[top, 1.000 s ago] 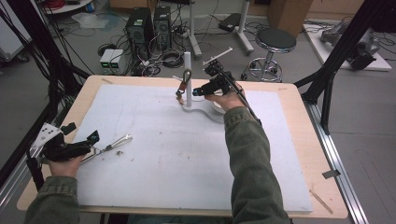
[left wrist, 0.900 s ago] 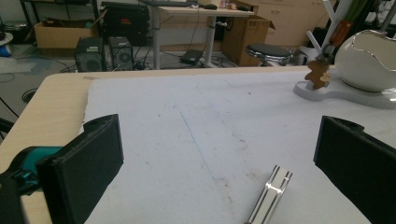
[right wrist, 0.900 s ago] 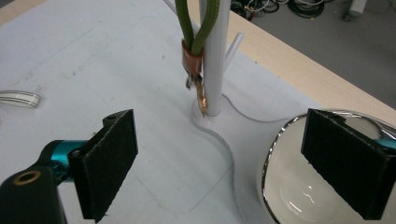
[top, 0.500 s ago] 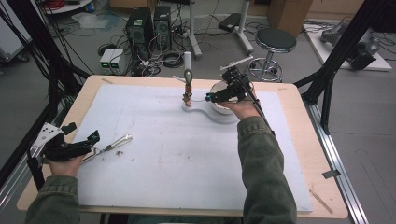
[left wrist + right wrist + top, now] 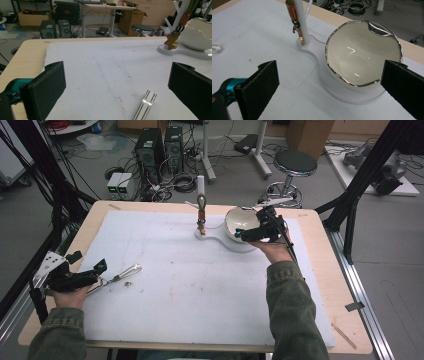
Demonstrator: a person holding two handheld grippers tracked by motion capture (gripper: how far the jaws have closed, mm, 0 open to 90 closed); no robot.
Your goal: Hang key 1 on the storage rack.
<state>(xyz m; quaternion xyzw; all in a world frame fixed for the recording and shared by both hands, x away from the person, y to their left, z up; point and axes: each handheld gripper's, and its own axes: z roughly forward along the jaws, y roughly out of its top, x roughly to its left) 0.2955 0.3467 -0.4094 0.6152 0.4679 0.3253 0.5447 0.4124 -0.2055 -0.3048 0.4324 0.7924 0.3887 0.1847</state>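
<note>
A white bowl [image 5: 239, 220] with a silver rim sits on a white stand base [image 5: 220, 241] at the far middle of the mat. From the stand's white post [image 5: 301, 22] hangs a brown keychain [image 5: 201, 215]. My right gripper [image 5: 241, 234] hovers at the bowl's right side, pointing left. It is open; its jaws have just been opening, with nothing between them. In the right gripper view the bowl [image 5: 362, 55] lies ahead of the right gripper [image 5: 329, 85]. At the mat's left edge, my left gripper [image 5: 100, 270] is open, with a shiny metal piece [image 5: 122, 272] lying just ahead of it.
A white mat [image 5: 200, 295] covers most of the wooden table [image 5: 345, 285]. In the left gripper view the metal piece [image 5: 146, 106] lies between the jaws' line and the stand. A small metal ring [image 5: 215, 48] lies on the mat. Computers, cables and a stool [image 5: 295, 162] stand beyond.
My right hand has moved right, from beside the post and keychain to over the bowl. The left hand and the metal piece have kept still.
</note>
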